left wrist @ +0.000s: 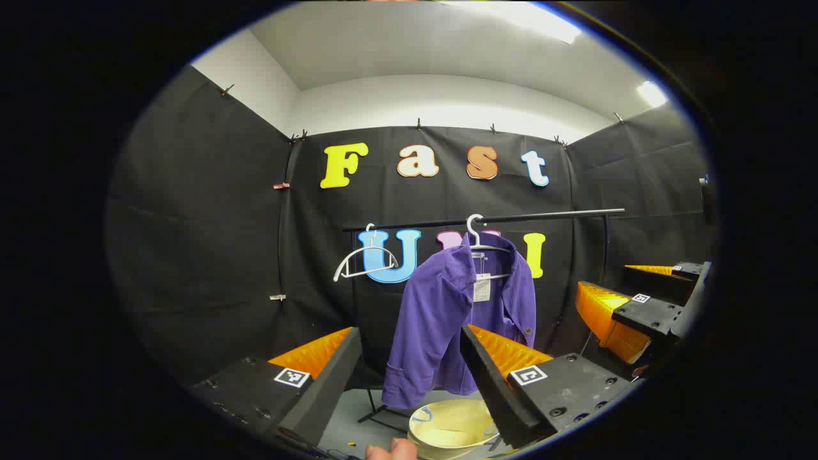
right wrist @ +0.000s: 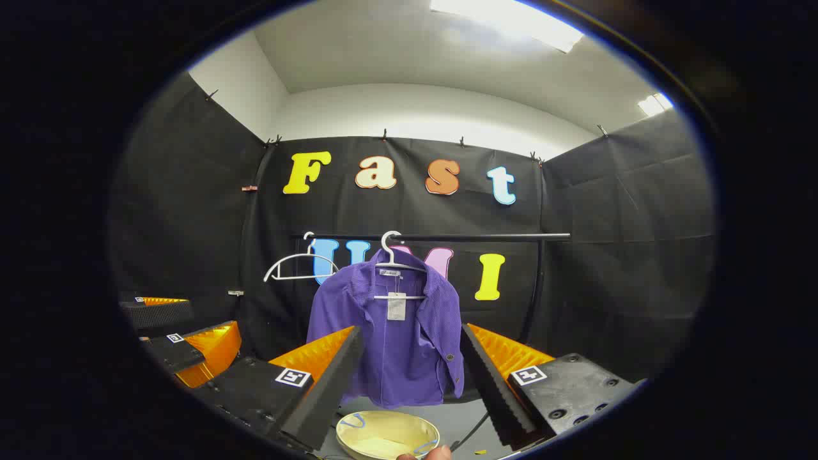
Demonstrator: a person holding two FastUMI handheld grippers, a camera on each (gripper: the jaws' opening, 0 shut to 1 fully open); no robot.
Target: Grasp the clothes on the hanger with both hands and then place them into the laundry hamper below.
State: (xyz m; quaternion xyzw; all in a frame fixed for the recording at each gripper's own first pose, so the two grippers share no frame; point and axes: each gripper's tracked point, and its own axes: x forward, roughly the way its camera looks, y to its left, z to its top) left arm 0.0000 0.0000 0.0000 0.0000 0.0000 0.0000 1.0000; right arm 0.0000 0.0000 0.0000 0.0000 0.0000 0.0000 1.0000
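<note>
Garment: a purple, ribbed-cloth, short-sleeved shirt (right wrist: 390, 338) hangs open-fronted on a white plastic hanger (right wrist: 397, 265), with a white paper tag at the collar.
Location: the hanger hooks over a black horizontal metal rail (right wrist: 447, 237); a second white hanger (right wrist: 297, 263), bare, hangs beside it.
Receptacle: a pale yellow round laundry hamper (right wrist: 386, 436) stands on the floor directly below the hem.
Left gripper (left wrist: 409, 377): fingers apart, nothing between them, well short of the shirt.
Right gripper (right wrist: 409, 377): fingers apart, nothing between them, likewise clear of the cloth.
Handling, judged: light, soft and limp; the cloth is likely to fold and sag once released from the hanger. Not fragile. The ribbed weave should give the pads adequate friction.
Grasp points, judged: one shoulder seam per gripper, close beside the hanger arms, pinching a fold of cloth rather than a single layer.
Caution: the open front may slide off one side first; the hanger may swing on the rail.
</note>
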